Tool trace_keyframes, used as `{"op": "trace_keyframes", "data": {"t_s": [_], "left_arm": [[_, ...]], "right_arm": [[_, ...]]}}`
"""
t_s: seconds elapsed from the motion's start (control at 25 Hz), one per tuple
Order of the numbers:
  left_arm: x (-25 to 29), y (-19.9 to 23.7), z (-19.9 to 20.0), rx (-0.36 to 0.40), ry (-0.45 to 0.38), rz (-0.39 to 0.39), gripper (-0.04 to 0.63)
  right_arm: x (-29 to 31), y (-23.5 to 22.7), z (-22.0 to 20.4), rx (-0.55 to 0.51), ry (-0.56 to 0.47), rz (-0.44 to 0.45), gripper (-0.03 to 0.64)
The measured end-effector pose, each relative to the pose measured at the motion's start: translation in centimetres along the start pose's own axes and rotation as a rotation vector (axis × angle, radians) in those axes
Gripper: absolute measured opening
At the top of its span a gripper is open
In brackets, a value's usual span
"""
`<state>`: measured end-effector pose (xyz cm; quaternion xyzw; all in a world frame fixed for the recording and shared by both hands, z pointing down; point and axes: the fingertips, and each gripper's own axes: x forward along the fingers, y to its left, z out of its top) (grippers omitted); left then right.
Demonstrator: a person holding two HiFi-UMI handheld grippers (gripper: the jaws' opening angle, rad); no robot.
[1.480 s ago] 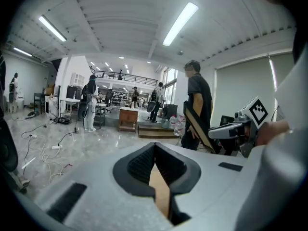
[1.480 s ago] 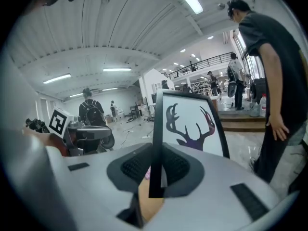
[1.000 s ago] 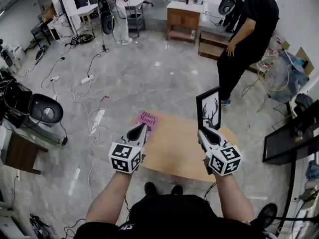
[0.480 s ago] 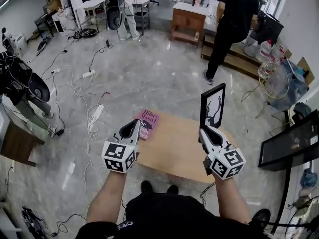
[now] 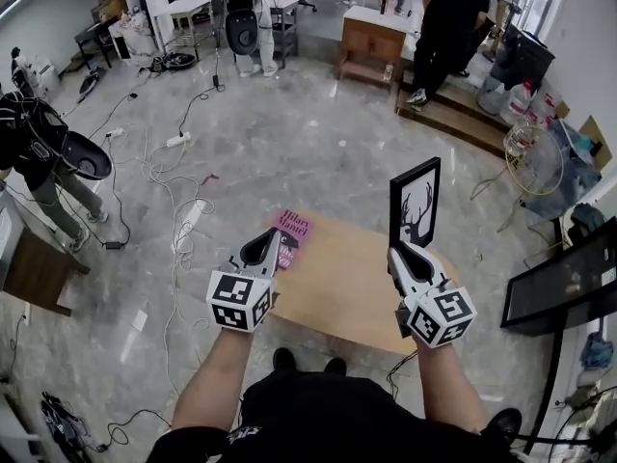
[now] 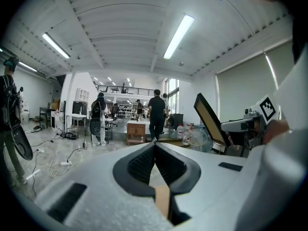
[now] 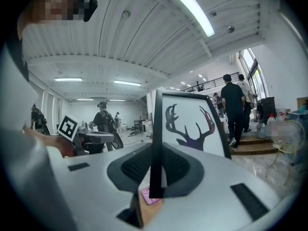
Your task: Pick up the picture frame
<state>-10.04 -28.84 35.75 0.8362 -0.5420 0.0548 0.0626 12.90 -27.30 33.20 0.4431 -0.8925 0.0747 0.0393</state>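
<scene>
Black picture frame (image 5: 415, 204), upright at two o'clock, clamped in my right gripper (image 5: 403, 250) jaws; left gripper (image 5: 269, 243) jaws together, empty

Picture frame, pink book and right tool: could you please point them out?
picture frame (image 5: 415, 204), head view, antler print.
pink book (image 5: 293, 224), head view, its cover.
right tool (image 5: 405, 252), head view, between its tips.
</scene>
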Motion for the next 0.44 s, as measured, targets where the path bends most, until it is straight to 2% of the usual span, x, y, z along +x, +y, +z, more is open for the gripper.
{"op": "trace_keyframes", "data": {"t_s": [0.44], "left_arm": [[-1.4,0.7,-0.2,0.000,0.008,-0.002,0.006]], "right_arm": [[0.1,1.0,0.6,0.006,-0.021,-0.015,0.069]]}}
